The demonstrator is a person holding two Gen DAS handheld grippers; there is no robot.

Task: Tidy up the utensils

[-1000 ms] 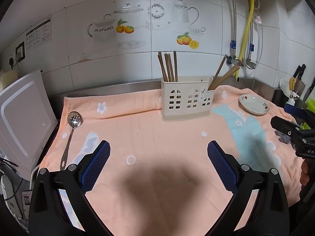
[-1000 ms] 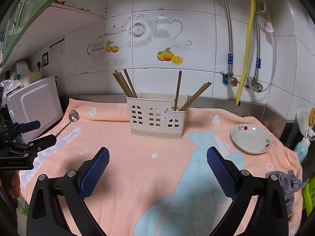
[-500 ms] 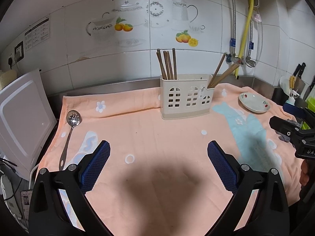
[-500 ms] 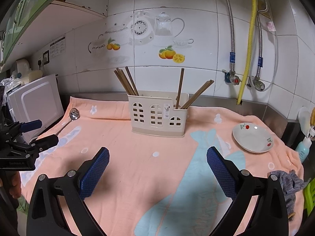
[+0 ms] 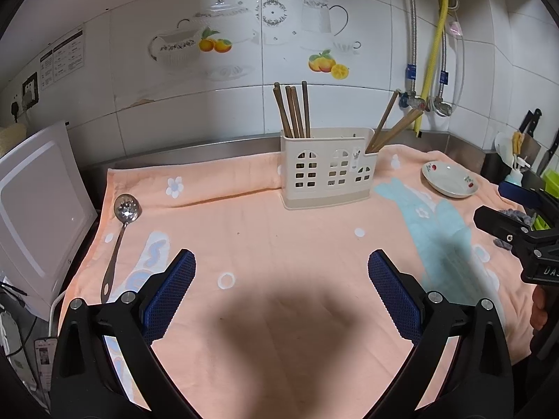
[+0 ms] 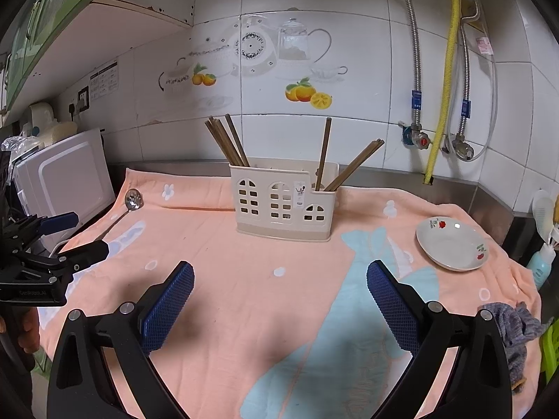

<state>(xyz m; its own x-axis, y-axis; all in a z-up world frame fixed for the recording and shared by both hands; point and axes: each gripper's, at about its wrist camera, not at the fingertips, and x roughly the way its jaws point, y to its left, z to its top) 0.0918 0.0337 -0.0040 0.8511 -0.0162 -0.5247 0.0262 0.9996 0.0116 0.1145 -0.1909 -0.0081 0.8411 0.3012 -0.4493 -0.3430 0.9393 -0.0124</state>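
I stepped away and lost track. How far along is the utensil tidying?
Done, apparently: chopsticks already stand in the cream holder, one bunch at its left end and more at its right. In hand: nothing; the left gripper and right gripper are both open above the orange towel. Left: the slotted spoon lies on the towel's left edge, apart from the holder. The small plate sits empty at right.

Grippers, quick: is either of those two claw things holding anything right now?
Left gripper: open, holding nothing.
Right gripper: open, holding nothing.
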